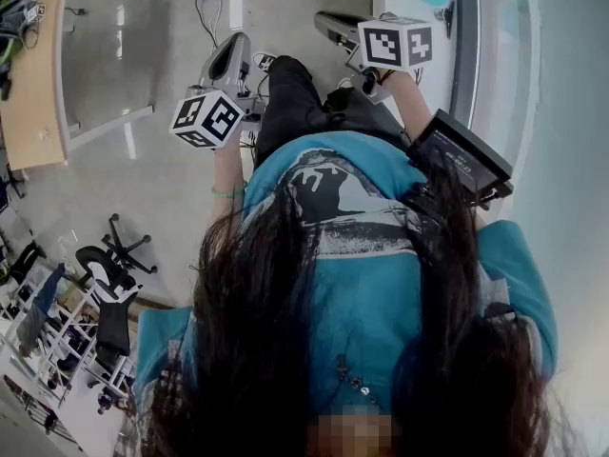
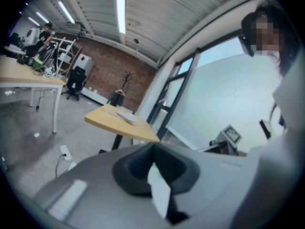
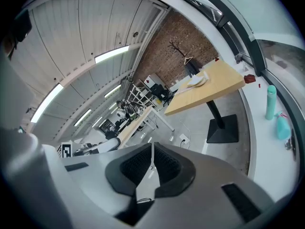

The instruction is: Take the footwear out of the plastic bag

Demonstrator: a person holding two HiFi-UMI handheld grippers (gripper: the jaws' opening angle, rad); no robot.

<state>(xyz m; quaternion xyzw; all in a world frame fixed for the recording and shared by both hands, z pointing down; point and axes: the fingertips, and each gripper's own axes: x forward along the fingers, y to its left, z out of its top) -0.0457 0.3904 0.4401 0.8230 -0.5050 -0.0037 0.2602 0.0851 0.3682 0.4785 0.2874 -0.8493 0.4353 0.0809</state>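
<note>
Left tongs (image 2: 153, 151) and right tongs (image 3: 152, 152) closed, empty, above open floor (image 1: 143, 184).

My left tool (image 2: 153, 168) and right tool (image 3: 151, 163) wear smooth, matt grey plastic shells with dark, ribbed rubbery pads (image 3: 135, 167); the floor (image 1: 143, 179) below is glossy and mirror-smooth, the tabletop (image 3: 209, 87) pale matt wood, the wall (image 3: 167, 56) rough brick, my shirt (image 1: 371, 284) soft cloth.
</note>
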